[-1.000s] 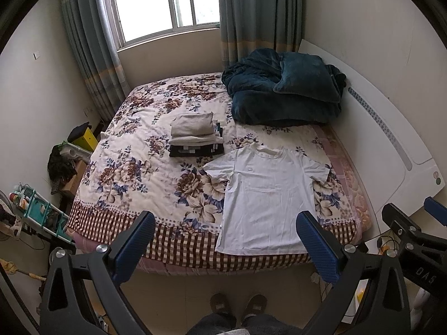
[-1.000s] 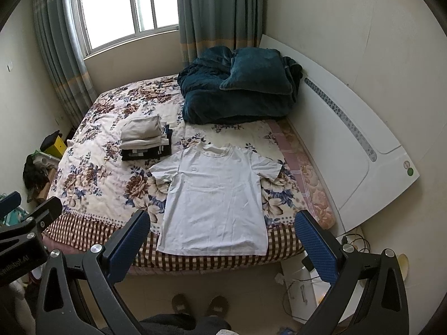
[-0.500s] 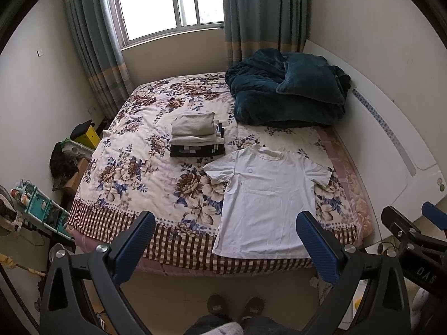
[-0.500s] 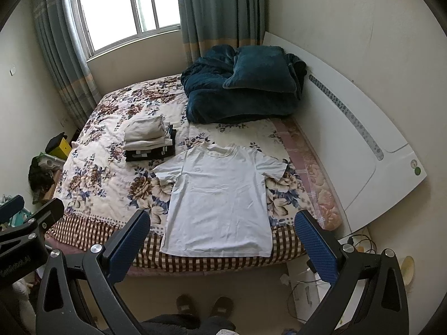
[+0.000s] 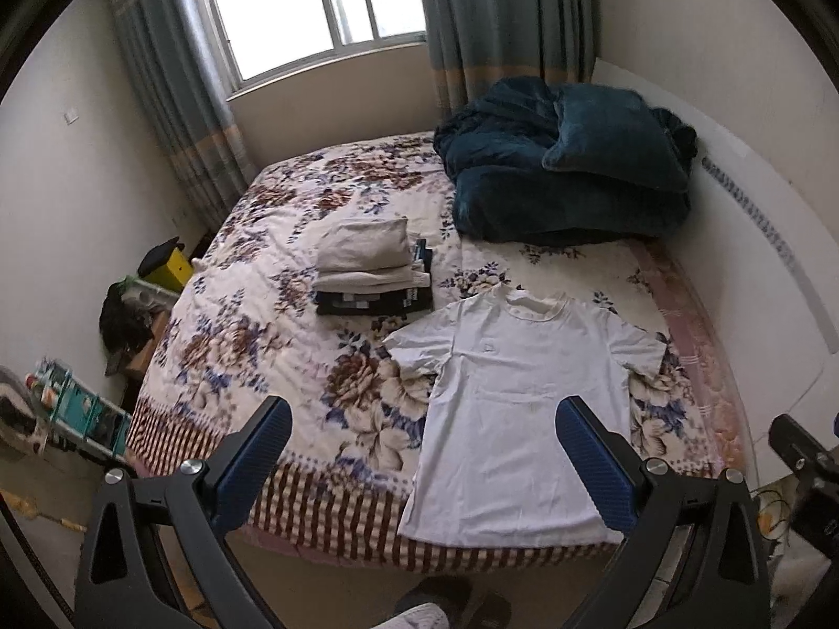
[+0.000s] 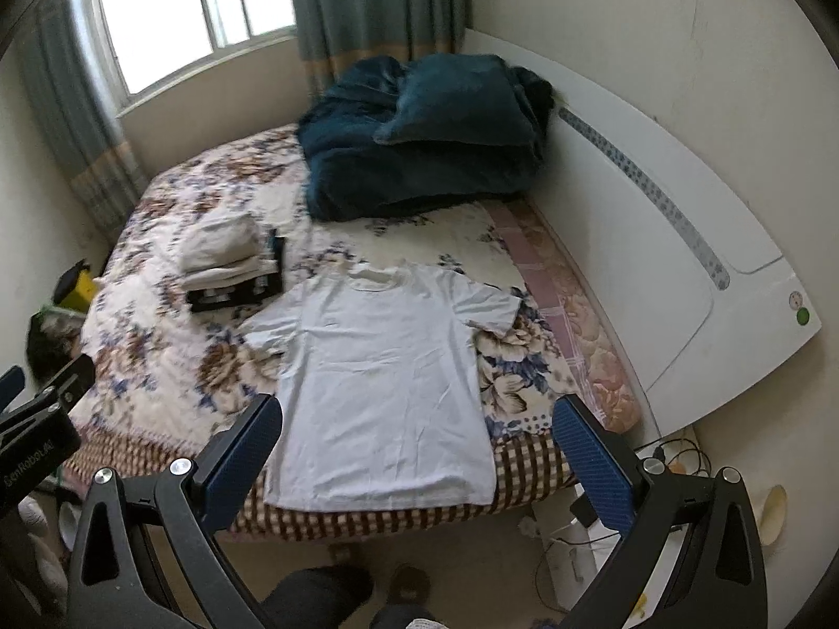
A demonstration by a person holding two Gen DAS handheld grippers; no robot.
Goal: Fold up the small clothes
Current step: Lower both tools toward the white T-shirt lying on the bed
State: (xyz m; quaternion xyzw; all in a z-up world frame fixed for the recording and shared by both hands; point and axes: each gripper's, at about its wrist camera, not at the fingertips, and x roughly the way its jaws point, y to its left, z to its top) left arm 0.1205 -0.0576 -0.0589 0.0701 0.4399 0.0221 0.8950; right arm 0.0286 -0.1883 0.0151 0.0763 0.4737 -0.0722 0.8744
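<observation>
A white T-shirt (image 5: 516,403) (image 6: 383,377) lies flat, face up, on the near part of the floral bedspread (image 5: 246,346) (image 6: 157,346), its hem at the bed's front edge. A stack of folded clothes (image 5: 369,267) (image 6: 230,267) sits behind it to the left. My left gripper (image 5: 422,458) is open, held high above the bed's near edge, nothing between its blue pads. My right gripper (image 6: 417,456) is also open and empty, hovering above the shirt's hem. Each gripper shows at the edge of the other's view.
A dark teal blanket pile (image 5: 566,162) (image 6: 425,131) fills the bed's far right. A white headboard (image 6: 681,262) runs along the right wall. Boxes and a bag (image 5: 141,304) crowd the floor at left; cables (image 6: 671,456) lie at right. The person's feet (image 6: 377,576) stand at the bed's foot.
Both grippers have moved forward toward the bed and tilted down, so the shirt looks larger and nearer. Jaws stayed open. The shirt and stack have not moved.
</observation>
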